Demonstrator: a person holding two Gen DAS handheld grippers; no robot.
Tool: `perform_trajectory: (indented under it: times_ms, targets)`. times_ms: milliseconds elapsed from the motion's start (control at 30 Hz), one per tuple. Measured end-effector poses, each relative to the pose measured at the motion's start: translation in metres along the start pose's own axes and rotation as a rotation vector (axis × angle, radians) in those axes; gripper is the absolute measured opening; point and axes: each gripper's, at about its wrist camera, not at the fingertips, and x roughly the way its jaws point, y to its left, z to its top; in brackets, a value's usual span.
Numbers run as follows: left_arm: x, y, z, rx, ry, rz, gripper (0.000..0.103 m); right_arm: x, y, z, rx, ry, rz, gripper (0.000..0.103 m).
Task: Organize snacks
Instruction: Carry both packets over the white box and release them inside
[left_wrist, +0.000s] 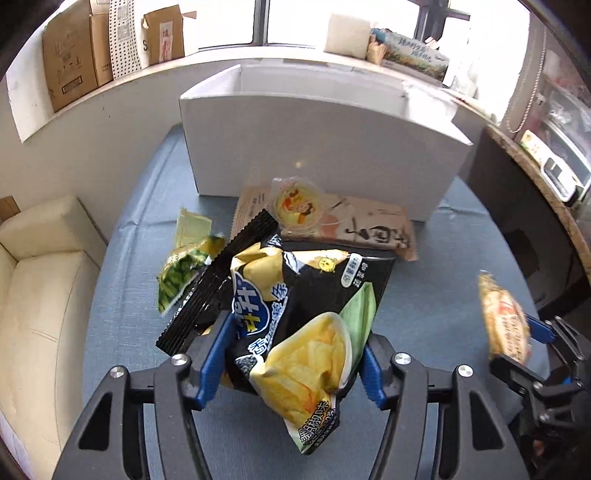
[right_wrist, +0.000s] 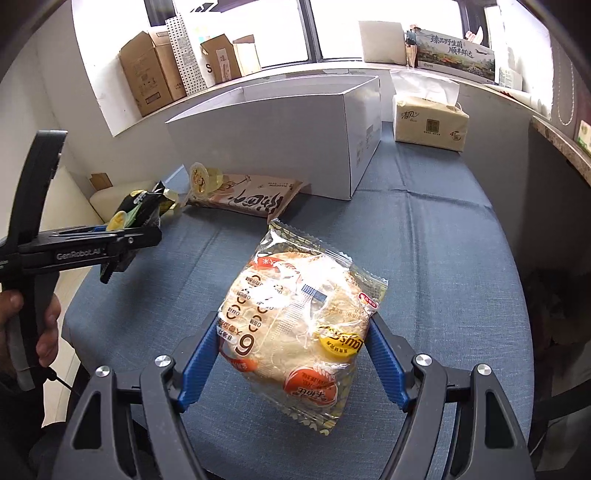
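Observation:
My left gripper (left_wrist: 295, 332) is shut on a black and yellow chip bag (left_wrist: 295, 314), which is crumpled between the blue pads and held above the blue-clothed table (left_wrist: 443, 295). From the right wrist view the left gripper (right_wrist: 125, 243) is seen side-on at the left with the chip bag (right_wrist: 136, 210) in it. My right gripper (right_wrist: 291, 321) is shut on a clear packet of pale noodle cake (right_wrist: 295, 317), lifted over the cloth. That packet (left_wrist: 502, 317) also shows at the right edge of the left wrist view.
An open white cardboard box (right_wrist: 277, 147) stands at the back of the table. In front of it lie a brown snack packet (left_wrist: 369, 225), a jelly cup (left_wrist: 295, 206) and a green packet (left_wrist: 184, 269). A tissue pack (right_wrist: 428, 122) sits back right. A cream sofa (left_wrist: 37, 277) is on the left.

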Motion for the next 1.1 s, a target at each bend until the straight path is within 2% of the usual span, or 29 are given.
perform_trajectory:
  times_ms: [100, 300, 600, 733, 867, 1000, 1100]
  targets:
    - [-0.026, -0.006, -0.006, 0.018, -0.039, -0.001, 0.066, -0.006, 0.003, 0.003, -0.009, -0.016, 0.004, 0.08]
    - [-0.063, -0.008, 0.018, 0.048, -0.136, -0.02, 0.066, -0.025, 0.001, 0.023, -0.004, -0.081, 0.023, 0.08]
    - [-0.077, -0.01, 0.09, 0.073, -0.235, -0.029, 0.066, -0.05, 0.006, 0.103, -0.028, -0.232, 0.067, 0.08]
    - [-0.065, -0.011, 0.137, 0.088, -0.256, -0.019, 0.066, -0.042, 0.004, 0.146, -0.017, -0.27, 0.095, 0.08]
    - [-0.036, -0.006, 0.182, 0.084, -0.23, -0.028, 0.066, -0.017, -0.004, 0.189, 0.0, -0.27, 0.101, 0.08]
    - [-0.004, -0.001, 0.213, 0.08, -0.225, -0.015, 0.066, 0.014, -0.015, 0.225, 0.018, -0.262, 0.1, 0.08]
    - [0.022, 0.006, 0.227, 0.055, -0.186, -0.021, 0.07, 0.036, -0.018, 0.246, -0.022, -0.229, 0.069, 0.081]
